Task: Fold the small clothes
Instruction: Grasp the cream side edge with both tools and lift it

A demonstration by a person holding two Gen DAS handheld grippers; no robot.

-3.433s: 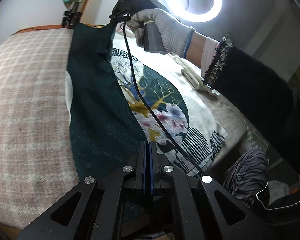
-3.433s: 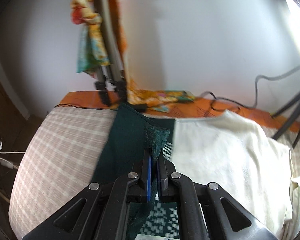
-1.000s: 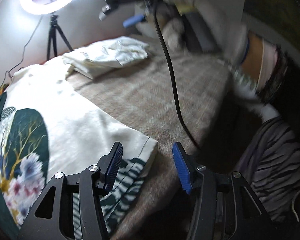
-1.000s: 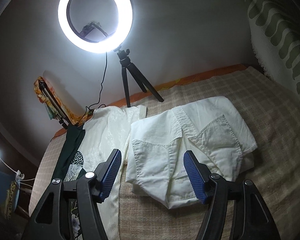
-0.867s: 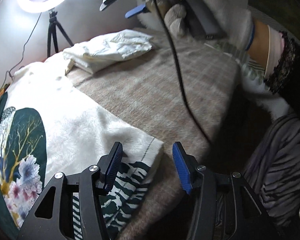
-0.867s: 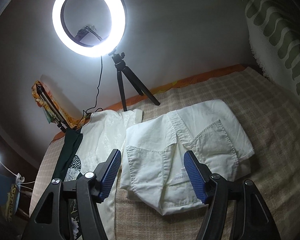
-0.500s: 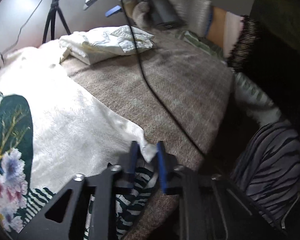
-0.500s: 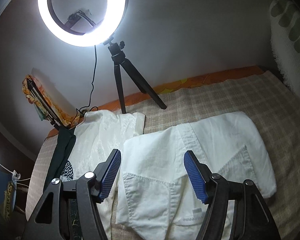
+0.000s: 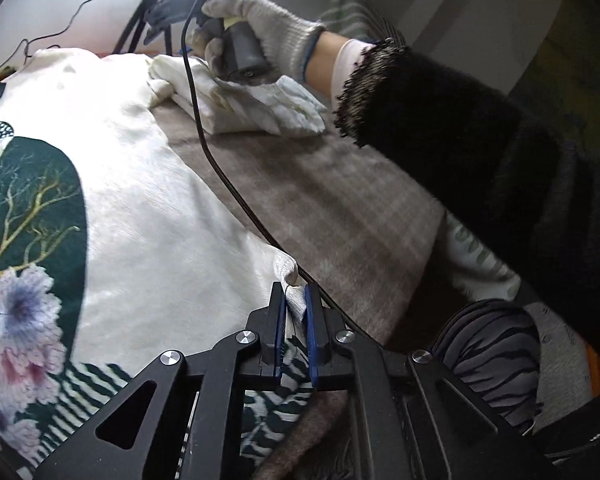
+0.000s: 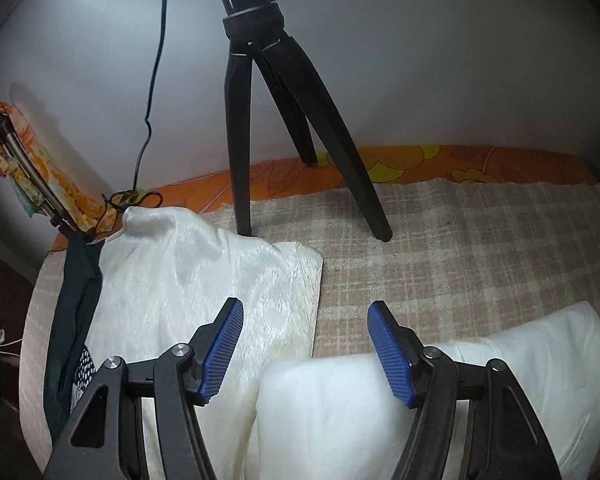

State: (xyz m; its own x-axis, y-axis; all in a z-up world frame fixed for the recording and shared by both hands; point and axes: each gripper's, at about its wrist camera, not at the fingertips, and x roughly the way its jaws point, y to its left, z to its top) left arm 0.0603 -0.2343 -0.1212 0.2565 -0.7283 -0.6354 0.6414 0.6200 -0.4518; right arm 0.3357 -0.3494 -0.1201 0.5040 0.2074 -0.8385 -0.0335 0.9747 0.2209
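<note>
The cream satin garment with a dark green panel of gold branches and pale flowers (image 9: 132, 184) lies spread flat on the beige checked woollen blanket (image 9: 340, 208) that covers the bed. Its near corner is turned up and sits between the blue-padded fingers of the left gripper (image 9: 296, 312) — the two pads have closed onto that white hem corner, with the striped green-and-white lining showing just below them. A black cable (image 9: 220, 176) runs across the garment's edge from the right gripper's handle, which a hand in a grey knitted glove (image 9: 260, 36) holds above a folded pile of white cloth (image 9: 252, 108) at the far side of the blanket. In the right wrist view the right gripper (image 10: 306, 344) hovers with its ribbed blue fingers (image 10: 222, 348) spread wide apart, holding nothing — the far top corner of the cream garment (image 10: 204, 280) lies under and beyond the left-hand finger, while the white folded cloth (image 10: 480, 392) lies beneath the other. A black tripod (image 10: 268, 92) stands on the blanket by the wall, just beyond the garment's far edge.
</note>
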